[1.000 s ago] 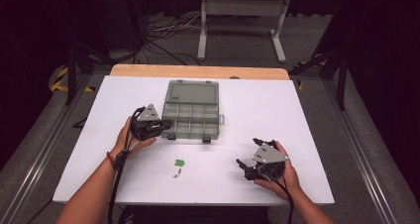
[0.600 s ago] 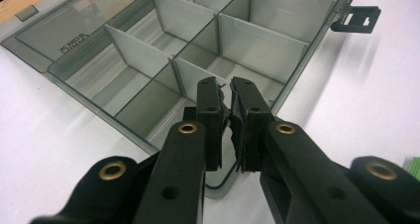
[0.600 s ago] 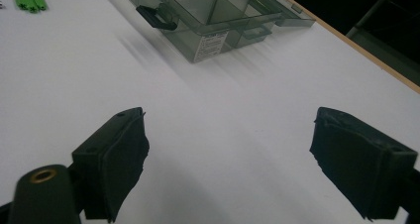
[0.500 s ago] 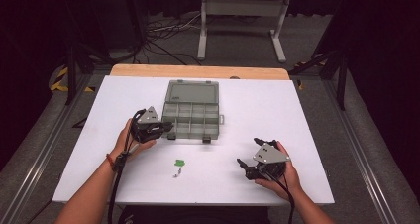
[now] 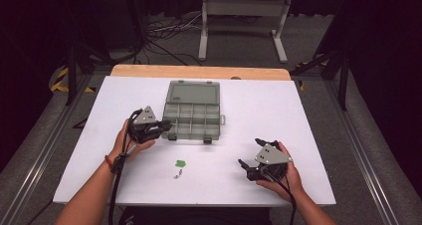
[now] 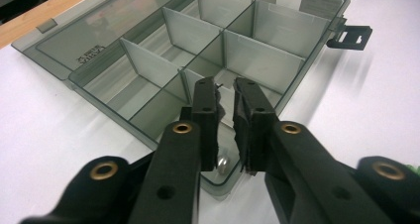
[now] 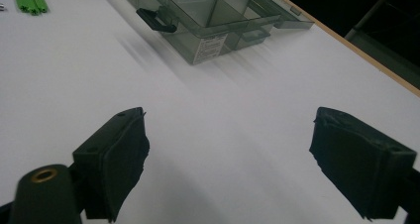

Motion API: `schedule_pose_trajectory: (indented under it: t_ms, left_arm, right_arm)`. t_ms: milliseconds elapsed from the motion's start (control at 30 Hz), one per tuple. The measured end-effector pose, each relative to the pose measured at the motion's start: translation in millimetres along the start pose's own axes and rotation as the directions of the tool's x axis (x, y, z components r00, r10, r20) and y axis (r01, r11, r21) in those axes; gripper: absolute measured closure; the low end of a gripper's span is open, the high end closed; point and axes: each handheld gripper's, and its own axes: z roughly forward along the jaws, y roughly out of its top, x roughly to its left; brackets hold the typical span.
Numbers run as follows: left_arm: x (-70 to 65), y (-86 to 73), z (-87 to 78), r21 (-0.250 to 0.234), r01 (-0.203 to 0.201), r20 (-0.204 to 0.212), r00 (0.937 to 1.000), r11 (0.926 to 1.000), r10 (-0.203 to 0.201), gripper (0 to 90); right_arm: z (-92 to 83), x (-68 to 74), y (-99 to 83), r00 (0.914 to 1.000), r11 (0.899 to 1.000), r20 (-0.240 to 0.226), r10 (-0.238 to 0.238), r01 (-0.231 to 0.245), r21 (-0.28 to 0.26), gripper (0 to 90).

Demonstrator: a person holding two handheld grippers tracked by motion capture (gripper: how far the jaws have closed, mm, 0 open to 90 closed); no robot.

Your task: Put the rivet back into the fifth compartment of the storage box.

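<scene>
Over the organizer box point(image 6: 198, 50) my left hand-held gripper point(image 6: 225, 92) has just been opening, nothing pinched; the screw point(image 6: 223, 163) below could bounce out if nudged.

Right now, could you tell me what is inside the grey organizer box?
The organizer box has bare compartments, except the near corner one, where a small silvery screw lies below the left gripper. That gripper covers part of the compartment's floor.
</scene>
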Motion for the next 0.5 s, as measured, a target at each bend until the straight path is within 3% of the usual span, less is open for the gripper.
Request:
schedule_pose_trajectory:
  t_ms: [367, 500]
  left_arm:
    - [-5.2, 1.3, -8.1, -0.036, -0.018, 0.011, 0.9998, 0.9992, 0.019, 73.8]
    - [-7.7, 3.3, -13.3, -0.039, -0.036, -0.006, 0.9993, 0.9986, 0.036, 72.4]
  right_arm:
    - [-0.5, -0.4, -0.3, 1.0000, 1.000, 0.005, 0.000, 0.000, 0.000, 14.8]
    - [-1.0, -0.4, 0.5, 1.0000, 1.000, 0.007, -0.004, 0.004, -0.005, 14.8]
